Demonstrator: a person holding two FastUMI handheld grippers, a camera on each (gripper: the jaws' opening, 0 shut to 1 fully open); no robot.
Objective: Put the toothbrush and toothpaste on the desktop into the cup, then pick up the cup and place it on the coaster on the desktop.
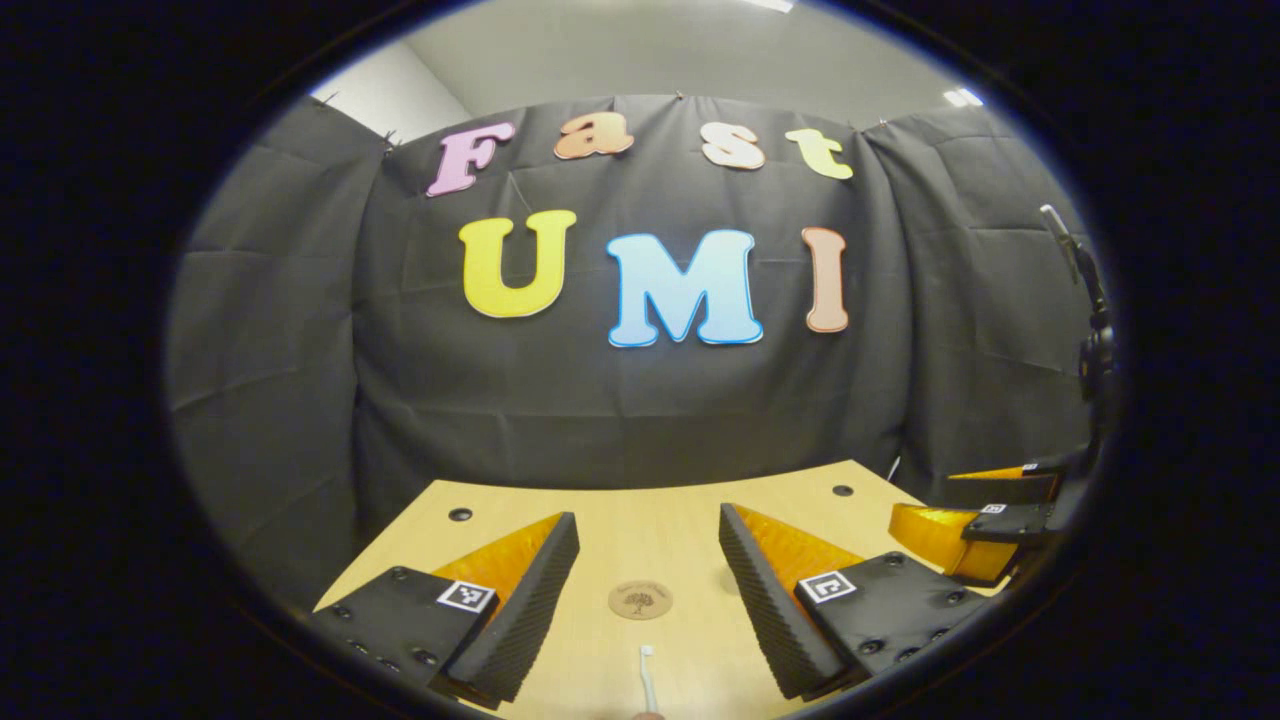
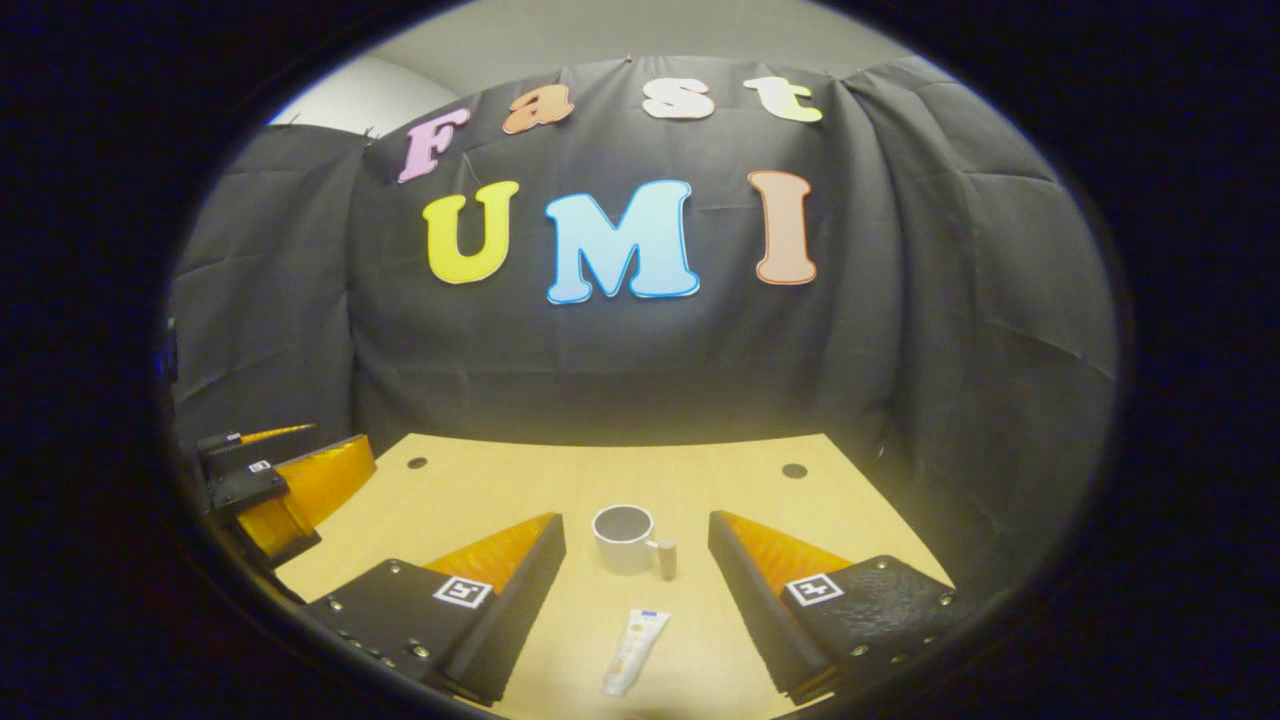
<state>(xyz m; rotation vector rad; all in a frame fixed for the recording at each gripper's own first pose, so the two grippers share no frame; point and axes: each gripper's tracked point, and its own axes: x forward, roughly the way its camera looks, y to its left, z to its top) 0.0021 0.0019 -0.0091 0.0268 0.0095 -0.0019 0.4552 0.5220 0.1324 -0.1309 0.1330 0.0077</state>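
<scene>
**Stock at outset: nothing yet in the cup, cup not yet on the coaster**

**Left gripper** (image 1: 648, 575). Fingers spread wide with bare wood between them; holds nothing. Hovers above the pale wooden desktop (image 1: 620, 520), seen in the left gripper view.

**Right gripper** (image 2: 637, 575). Fingers likewise parted and empty. It also appears in the left gripper view at about 3 o'clock, off to the side, above the desk edge.

**Toothbrush**: slim white plastic toothbrush (image 1: 647, 678), lying flat at 6 o'clock in the left gripper view, between that gripper's fingers, head pointing toward 12 o'clock. Touched by neither finger.

**Coaster**: small round brown wooden coaster with a dark tree motif (image 1: 640, 600), flat on the desk just past the brush head, toward 12 o'clock. Nothing stands on it.

**Toothpaste**: small white squeeze tube of toothpaste with a blue band and orange print (image 2: 634, 652), lying flat at 6 o'clock in the right gripper view, between the open fingers.

**Cup**: white ceramic mug with a side handle (image 2: 625, 538), upright beyond the tube toward 12 o'clock, handle at 3 o'clock. Interior looks empty.

**Progress, judged**: no step complete. Outstanding: brush into cup, tube into cup, cup lifted and set on coaster. Each gripper seems lined up over its own item for a first pick.
</scene>
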